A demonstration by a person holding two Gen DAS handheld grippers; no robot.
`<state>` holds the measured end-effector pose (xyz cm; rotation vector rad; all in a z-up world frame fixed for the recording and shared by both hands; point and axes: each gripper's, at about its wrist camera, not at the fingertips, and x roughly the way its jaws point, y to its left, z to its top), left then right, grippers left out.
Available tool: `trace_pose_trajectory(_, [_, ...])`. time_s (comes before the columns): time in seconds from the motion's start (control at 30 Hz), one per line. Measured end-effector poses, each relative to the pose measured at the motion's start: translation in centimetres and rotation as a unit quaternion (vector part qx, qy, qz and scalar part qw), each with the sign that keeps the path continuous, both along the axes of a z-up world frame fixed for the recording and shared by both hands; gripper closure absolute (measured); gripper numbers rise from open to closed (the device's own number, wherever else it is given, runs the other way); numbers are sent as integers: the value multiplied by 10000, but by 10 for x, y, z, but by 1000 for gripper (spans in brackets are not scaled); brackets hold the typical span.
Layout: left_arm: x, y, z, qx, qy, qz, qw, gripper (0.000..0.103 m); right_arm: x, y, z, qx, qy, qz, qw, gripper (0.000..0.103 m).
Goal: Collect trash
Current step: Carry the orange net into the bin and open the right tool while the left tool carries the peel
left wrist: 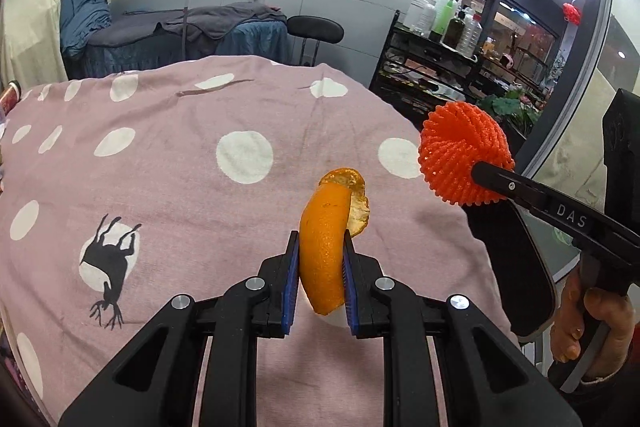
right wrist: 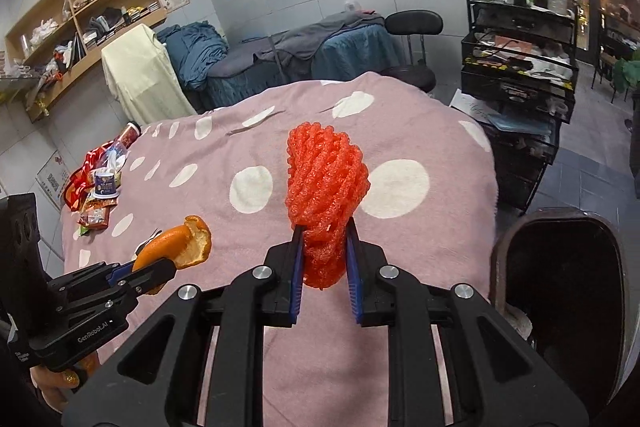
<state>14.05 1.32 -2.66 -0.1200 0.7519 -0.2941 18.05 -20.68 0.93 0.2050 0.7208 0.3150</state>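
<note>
At the lower centre of the left wrist view, my left gripper [left wrist: 321, 275] is clenched on a curl of orange peel [left wrist: 326, 247], blue pads pressing both sides, the peel standing upright above the pink spotted blanket [left wrist: 180, 163]; at the right of the frame my right gripper [left wrist: 486, 177] reaches in holding the red foam fruit net [left wrist: 464, 151]; my right hand [left wrist: 592, 331] grips its handle at lower right.

At the lower centre of the right wrist view, the right gripper [right wrist: 325, 259] is grasping the foam net [right wrist: 326, 187]; the left gripper [right wrist: 146, 269] with the peel [right wrist: 180, 241] sits at lower left; a heap of wrappers and a small cup [right wrist: 100, 187] lies at the blanket's [right wrist: 400, 267] left edge; a dark bin [right wrist: 560, 287] opens at lower right.
</note>
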Motion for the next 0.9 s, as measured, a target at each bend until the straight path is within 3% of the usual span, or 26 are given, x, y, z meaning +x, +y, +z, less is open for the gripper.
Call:
trace_pose_trajectory(0.43, [-19, -70, 7, -53, -102, -803, 9967, 84, -67, -103, -6, 18, -99, -1294, 9915, 83])
trace_pose_trajectory(0.8, [-22, -127, -2, 86, 42, -1440, 9895, 84, -91, -169, -43, -54, 372, -2139, 9761, 83])
trace_pose_trajectory(0.87, [-21, -137, -4, 138, 65, -1553, 9878, 84, -94, -177, -54, 4, 490, -2261, 9729, 76])
trace_pose_trajectory(0.9, [-21, -142, -4, 166, 68, -1592, 9871, 84, -94, -179, -58, 14, 537, -2303, 9716, 58])
